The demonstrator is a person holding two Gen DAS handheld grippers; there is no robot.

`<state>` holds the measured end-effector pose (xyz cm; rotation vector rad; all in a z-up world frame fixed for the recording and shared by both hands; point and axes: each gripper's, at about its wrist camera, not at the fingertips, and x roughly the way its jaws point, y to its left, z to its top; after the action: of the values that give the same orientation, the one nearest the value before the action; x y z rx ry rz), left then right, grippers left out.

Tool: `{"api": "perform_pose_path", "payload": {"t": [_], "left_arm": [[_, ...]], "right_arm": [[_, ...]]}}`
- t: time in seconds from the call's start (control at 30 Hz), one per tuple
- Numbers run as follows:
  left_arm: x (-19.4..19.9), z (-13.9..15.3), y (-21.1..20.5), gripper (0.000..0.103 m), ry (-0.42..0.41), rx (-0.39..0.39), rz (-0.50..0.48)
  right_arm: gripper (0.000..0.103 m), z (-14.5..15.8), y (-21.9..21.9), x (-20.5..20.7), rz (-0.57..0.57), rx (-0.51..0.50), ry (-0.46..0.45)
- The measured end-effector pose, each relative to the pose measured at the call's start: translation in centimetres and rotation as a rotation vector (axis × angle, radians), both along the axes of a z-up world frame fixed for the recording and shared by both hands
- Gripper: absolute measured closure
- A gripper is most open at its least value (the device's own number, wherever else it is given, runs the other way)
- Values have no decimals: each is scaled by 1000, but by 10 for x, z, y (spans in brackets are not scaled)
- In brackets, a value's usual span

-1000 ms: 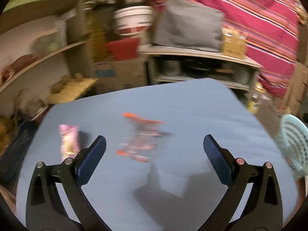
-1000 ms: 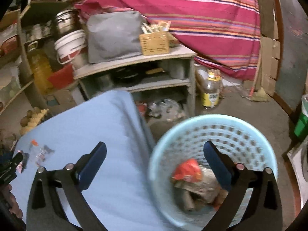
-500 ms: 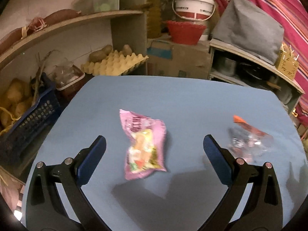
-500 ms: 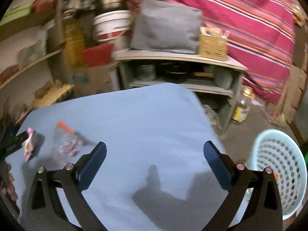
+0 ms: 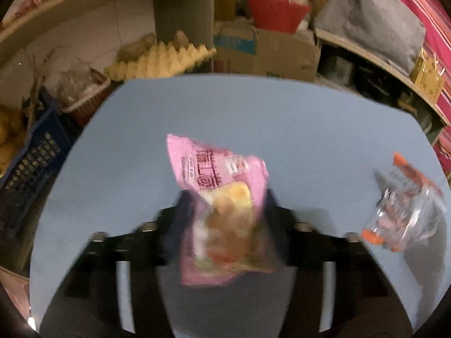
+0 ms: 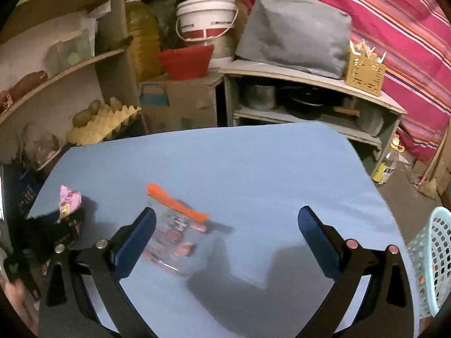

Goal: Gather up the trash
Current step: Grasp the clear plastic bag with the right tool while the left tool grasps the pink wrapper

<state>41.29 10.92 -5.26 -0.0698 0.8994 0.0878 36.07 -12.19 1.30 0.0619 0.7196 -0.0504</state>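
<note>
My left gripper [image 5: 224, 217] is shut on a pink snack wrapper [image 5: 217, 174], which stands up between its fingers over the blue table [image 5: 282, 118]. The same gripper [image 6: 70, 225] and wrapper [image 6: 69, 198] show at the left in the right wrist view. A clear plastic bag with an orange strip [image 5: 406, 205] lies on the table to the right; in the right wrist view the bag [image 6: 174, 231] lies just ahead of the left finger. My right gripper [image 6: 225, 233] is open and empty above the table.
A light blue mesh trash basket [image 6: 434, 264] stands on the floor past the table's right edge. Shelves with an egg tray [image 6: 104, 121], a red bowl [image 6: 186, 62], a white bucket and a cardboard box stand behind the table. A dark crate [image 5: 31, 152] sits at the left.
My left gripper has closed on the pink wrapper and lifted it. My right gripper has swung from the basket back over the table, toward the clear bag.
</note>
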Motion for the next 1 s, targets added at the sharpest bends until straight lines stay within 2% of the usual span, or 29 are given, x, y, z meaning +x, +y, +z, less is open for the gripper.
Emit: {"api": "perform_pose_path", "payload": {"t": [0.07, 0.13, 0.23, 0.3, 0.47, 0.5, 0.53, 0.6, 0.67, 0.7, 0.73, 0.83, 1.0], "left_arm": [[-1, -1, 4, 68, -2, 15, -10], [-4, 1, 9, 78, -4, -2, -13], [-8, 6, 15, 80, -18, -18, -16], [-12, 12, 13, 86, -42, 26, -24], [-22, 27, 12, 87, -71, 72, -24], [-25, 30, 11, 87, -77, 75, -24], [-28, 33, 11, 87, -86, 78, -26], [-34, 41, 8, 87, -109, 88, -34], [-36, 44, 6, 87, -119, 90, -40], [-37, 45, 6, 87, -118, 87, -41], [-37, 45, 7, 87, -116, 84, -37], [-38, 47, 8, 88, -112, 68, -30], [-45, 53, 6, 88, -125, 40, -35]], "right_arm": [[5, -5, 11, 7, -3, -7, 22], [5, -11, 21, 13, -4, -21, 45], [5, -18, 35, 18, -20, -66, 68], [5, -23, 39, 20, -18, -77, 84], [6, -39, 46, 29, -29, -120, 138], [10, -42, 45, 30, -32, -117, 144], [23, -44, 42, 31, -31, -109, 150], [37, -50, 37, 33, -10, -73, 167], [41, -52, 33, 33, 2, -43, 166], [49, -51, 30, 32, 11, -35, 160], [53, -50, 28, 31, 22, -29, 157], [61, -44, 21, 26, 37, -51, 144], [62, -33, -8, 11, 40, -75, 123]]}}
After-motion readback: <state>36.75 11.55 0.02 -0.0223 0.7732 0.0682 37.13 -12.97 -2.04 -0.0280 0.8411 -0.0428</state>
